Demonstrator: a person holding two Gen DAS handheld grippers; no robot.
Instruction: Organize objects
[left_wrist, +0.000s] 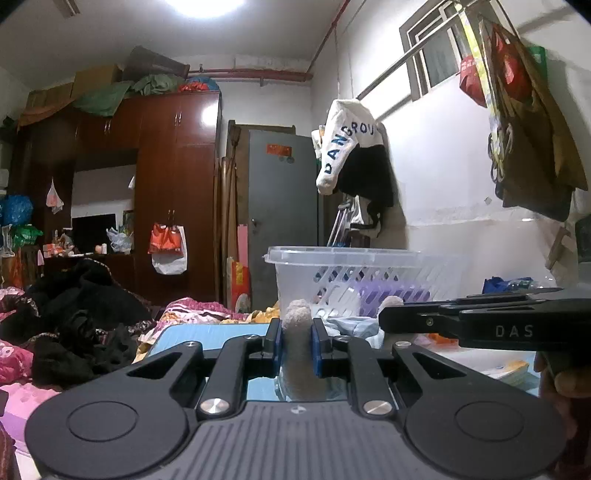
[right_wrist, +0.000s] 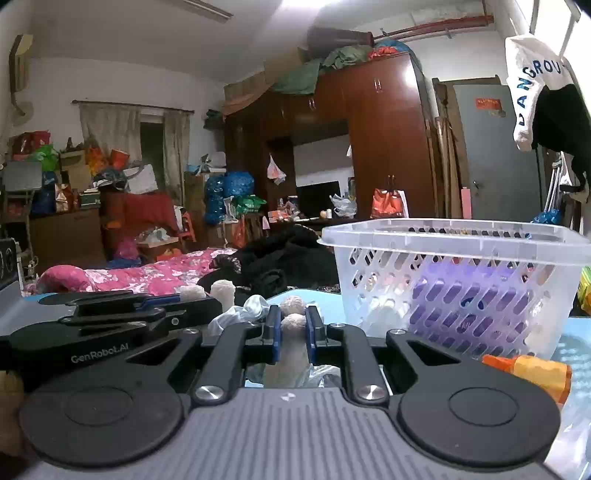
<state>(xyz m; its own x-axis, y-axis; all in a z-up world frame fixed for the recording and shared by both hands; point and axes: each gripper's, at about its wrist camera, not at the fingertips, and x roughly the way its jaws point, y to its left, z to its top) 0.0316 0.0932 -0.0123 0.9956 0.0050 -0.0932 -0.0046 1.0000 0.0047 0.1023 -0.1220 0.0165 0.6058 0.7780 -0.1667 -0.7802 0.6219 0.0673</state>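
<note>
A: Where is the sock?

B: There are two. A grey sock (left_wrist: 300, 332) stands upright between the blue pads of the left tongs (left_wrist: 296, 345), and they are clamped on it. A cream sock (right_wrist: 292, 339) is clamped in the same way in the right tongs (right_wrist: 291, 338). Both socks are held just above the light blue worktop (left_wrist: 207, 334).

A: How are the tongs posed?

B: Both are level and point forward toward the basket (right_wrist: 454, 280). They are side by side. In the left view the right tongs (left_wrist: 480, 325) come in from the right edge, with a part of a hand (left_wrist: 561, 376) under them. In the right view the left tongs (right_wrist: 122, 317) lie on the left, and the sock tip shows at their end.

A: What is around?

B: The clear basket stands on the worktop, near and ahead of the tongs, with something purple inside. A pale blue cloth (right_wrist: 245, 308) lies between the tongs and the basket. An orange thing (right_wrist: 532, 373) lies at the right, close to the basket. Behind is a bed (right_wrist: 147, 275) with a pink cover and dark clothes (right_wrist: 280, 258).
</note>
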